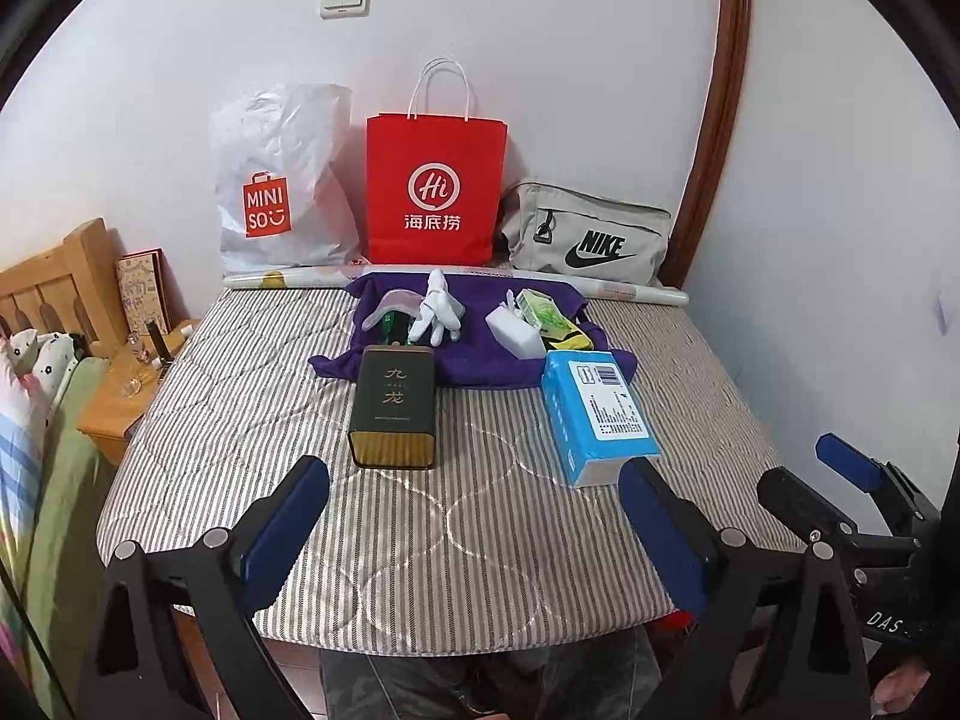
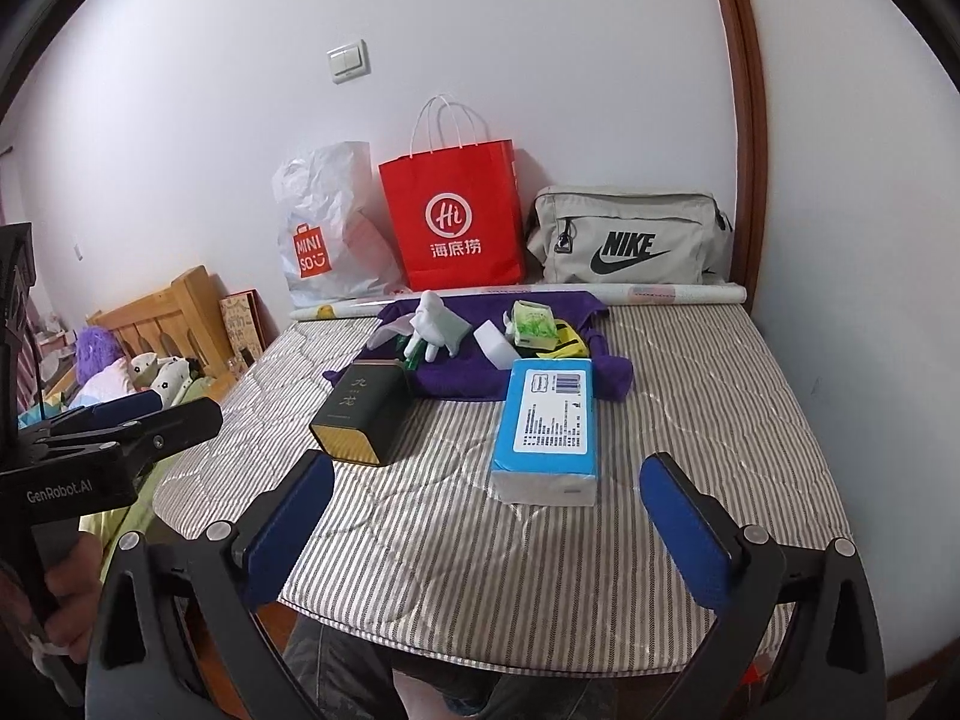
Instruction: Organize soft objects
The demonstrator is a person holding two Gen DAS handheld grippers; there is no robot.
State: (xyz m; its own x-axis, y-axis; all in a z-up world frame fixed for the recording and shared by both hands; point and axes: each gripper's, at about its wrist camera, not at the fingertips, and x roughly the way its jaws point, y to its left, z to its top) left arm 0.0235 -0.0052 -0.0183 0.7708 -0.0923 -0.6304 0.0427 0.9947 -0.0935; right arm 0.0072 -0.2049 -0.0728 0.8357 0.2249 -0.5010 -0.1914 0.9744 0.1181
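A purple towel (image 1: 480,354) (image 2: 480,372) lies at the back of the striped mattress (image 1: 420,510) (image 2: 510,540). On it lie a white glove (image 1: 438,312) (image 2: 432,324), a white sponge block (image 1: 513,333) (image 2: 495,345), a green tissue packet (image 1: 540,309) (image 2: 531,321) and a yellow-black sock (image 2: 564,348). A blue tissue pack (image 1: 594,414) (image 2: 549,426) lies in front of it. My left gripper (image 1: 474,534) and right gripper (image 2: 486,522) are both open and empty above the mattress's front edge.
A dark tea tin (image 1: 396,408) (image 2: 360,414) lies left of the blue pack. A Miniso bag (image 1: 282,180) (image 2: 330,228), a red paper bag (image 1: 435,186) (image 2: 456,216) and a Nike bag (image 1: 588,234) (image 2: 630,234) stand against the wall. A rolled paper (image 1: 630,291) lies behind the towel. A bedside table (image 1: 120,396) is at left.
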